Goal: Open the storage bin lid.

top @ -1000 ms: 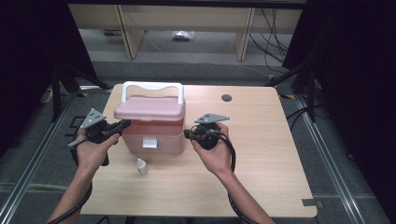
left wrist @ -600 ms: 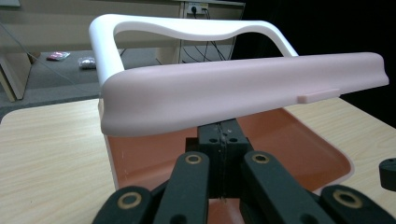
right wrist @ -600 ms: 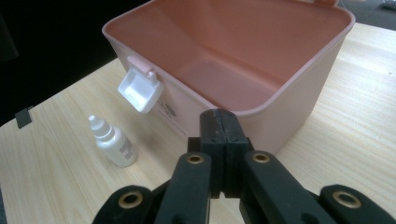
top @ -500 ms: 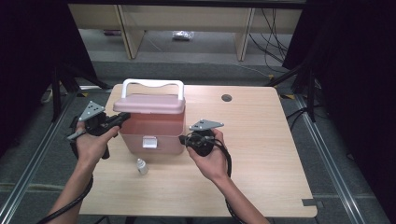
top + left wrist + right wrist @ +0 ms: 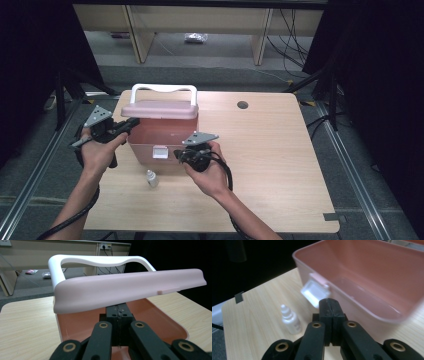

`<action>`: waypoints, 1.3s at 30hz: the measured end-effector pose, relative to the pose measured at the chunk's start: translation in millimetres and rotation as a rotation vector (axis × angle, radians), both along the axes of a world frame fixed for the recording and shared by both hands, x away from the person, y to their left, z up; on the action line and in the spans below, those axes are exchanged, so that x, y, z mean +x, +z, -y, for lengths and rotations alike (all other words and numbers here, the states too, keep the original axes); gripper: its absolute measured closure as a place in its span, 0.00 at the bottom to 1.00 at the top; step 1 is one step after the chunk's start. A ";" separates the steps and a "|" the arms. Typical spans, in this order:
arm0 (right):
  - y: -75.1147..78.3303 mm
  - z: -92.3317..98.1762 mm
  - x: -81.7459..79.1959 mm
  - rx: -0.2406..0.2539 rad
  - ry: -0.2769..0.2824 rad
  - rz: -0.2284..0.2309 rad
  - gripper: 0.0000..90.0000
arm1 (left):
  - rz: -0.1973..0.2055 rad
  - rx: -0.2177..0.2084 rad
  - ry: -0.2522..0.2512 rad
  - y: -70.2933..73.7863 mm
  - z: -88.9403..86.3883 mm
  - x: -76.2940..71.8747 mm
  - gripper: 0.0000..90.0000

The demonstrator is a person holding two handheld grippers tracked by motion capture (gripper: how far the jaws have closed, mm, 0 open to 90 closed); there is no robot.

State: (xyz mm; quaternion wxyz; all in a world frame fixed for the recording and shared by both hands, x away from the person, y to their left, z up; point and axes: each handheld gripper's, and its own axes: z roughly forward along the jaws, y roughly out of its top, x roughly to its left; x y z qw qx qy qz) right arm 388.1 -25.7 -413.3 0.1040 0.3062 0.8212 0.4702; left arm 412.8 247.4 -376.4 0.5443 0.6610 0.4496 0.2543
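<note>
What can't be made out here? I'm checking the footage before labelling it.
- Label on the small white bottle: blurred in the right gripper view, too small in the high view.
- Rear floor of the pink box: hidden by its raised lid in the high view.
- Latch: blurred.

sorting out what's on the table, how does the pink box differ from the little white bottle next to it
The pink box is far bigger than the little white bottle. The box is pink with a white handle and clasp; the bottle is white all over. The box stands open, its lid raised above the body, while the bottle has its cap on. The left gripper reaches the box under its lid; no gripper touches the bottle. Both stand upright on the table.
</note>
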 end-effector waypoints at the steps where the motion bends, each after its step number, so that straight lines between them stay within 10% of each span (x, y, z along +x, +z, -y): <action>1: -2.3 -10.3 1.5 -0.007 0.019 0.009 1.00 | 0.001 0.002 -0.003 0.8 0.0 0.5 1.00; 12: -9.3 -48.3 13.9 -0.058 0.055 0.027 1.00 | 0.009 0.007 -0.009 9.4 0.9 6.2 1.00; 39: -21.9 -56.8 20.6 -0.084 0.042 0.034 1.00 | 0.025 -0.011 0.016 31.0 3.3 38.0 1.00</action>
